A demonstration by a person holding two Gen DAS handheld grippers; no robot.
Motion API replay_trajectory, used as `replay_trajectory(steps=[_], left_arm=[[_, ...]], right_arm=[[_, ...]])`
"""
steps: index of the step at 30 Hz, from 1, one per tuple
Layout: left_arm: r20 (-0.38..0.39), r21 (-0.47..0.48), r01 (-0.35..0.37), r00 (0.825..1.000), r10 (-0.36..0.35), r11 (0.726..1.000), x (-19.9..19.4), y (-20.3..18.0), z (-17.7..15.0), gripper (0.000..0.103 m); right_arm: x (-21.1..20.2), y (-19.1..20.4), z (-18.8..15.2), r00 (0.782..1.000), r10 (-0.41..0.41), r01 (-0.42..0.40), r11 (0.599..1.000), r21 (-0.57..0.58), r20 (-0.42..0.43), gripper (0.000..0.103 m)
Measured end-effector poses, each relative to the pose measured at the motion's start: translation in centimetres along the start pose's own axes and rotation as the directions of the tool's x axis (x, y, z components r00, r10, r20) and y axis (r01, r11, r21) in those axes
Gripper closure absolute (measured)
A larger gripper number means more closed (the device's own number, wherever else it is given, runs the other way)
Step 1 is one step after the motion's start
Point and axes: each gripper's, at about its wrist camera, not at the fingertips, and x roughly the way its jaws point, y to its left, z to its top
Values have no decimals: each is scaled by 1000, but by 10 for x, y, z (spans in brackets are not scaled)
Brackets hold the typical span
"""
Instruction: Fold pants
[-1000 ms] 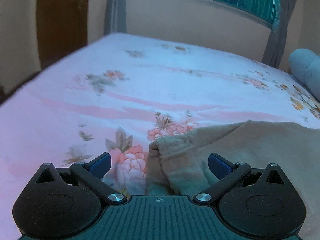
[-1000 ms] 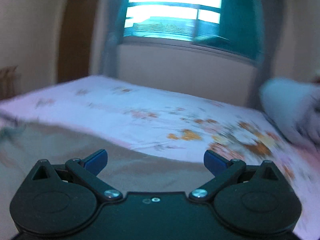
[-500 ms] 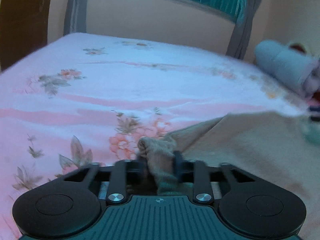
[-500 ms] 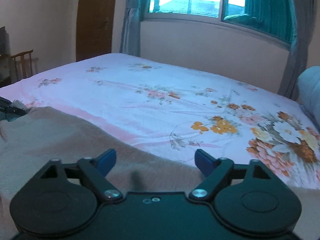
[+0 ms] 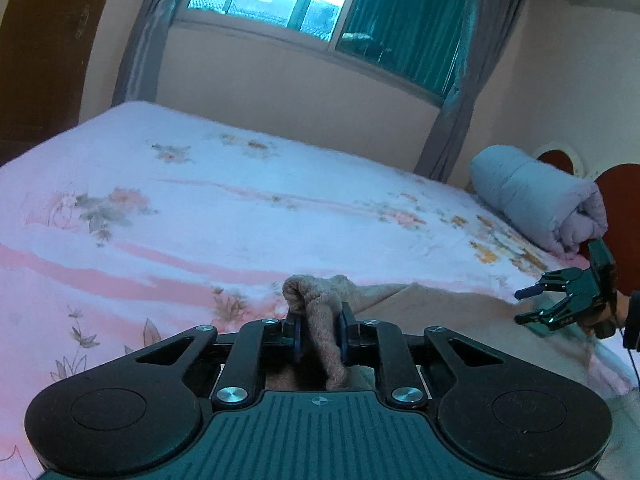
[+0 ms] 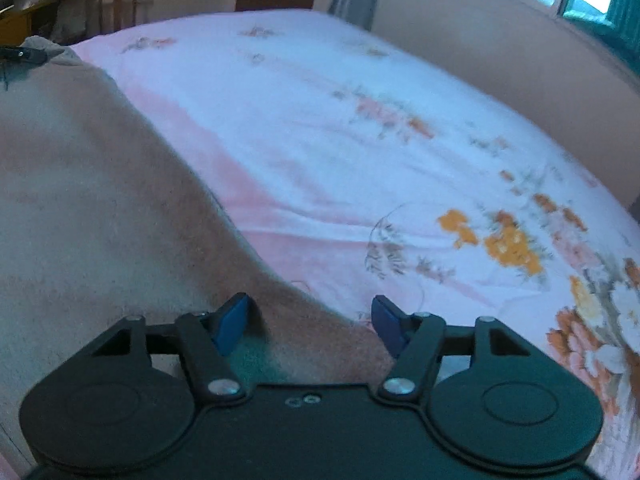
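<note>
At frame bottom, the left gripper (image 5: 319, 334) is pinching a pants (image 5: 320, 320) corner; the right gripper (image 6: 308, 322) is gaping over the edge, probably needing to clamp next.

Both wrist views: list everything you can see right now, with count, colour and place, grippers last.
pants: one, beige, spread on the bed's near side
bedsheet: one, pink floral, covering the bed
rolled quilt: one, pale blue, far right on the bed
window: one, teal curtains, behind the bed
door: one, brown, left wall
wooden chair: one, beyond the bed's far left corner
left hand-held gripper: black, shut on a bunched pants corner
right hand-held gripper: black, open over the pants edge
</note>
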Motion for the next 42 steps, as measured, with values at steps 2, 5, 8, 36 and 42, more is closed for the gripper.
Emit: replay_trajectory(steps=[2, 5, 8, 36, 42], left_arm=[[-27, -6, -17, 999, 17, 1000, 8, 2, -1, 86], [-40, -7, -34, 999, 33, 999, 18, 4, -3, 86], [-6, -2, -7, 1000, 7, 1000, 11, 3, -3, 86], [-74, -229, -53, 997, 36, 972, -233, -6, -138, 18], [-58, -405, -64, 997, 44, 912, -253, -29, -159, 42]], right_arm=[[2, 2, 2, 999, 39, -39, 999, 2, -25, 103], [-6, 14, 3, 1000, -3, 3, 999, -33, -23, 103], [-32, 18, 3, 999, -36, 36, 999, -3, 35, 103], [-217, 265, -136, 959, -274, 272, 961, 40, 65, 93], [-238, 245, -131, 933, -331, 266, 897, 352, 138, 88]])
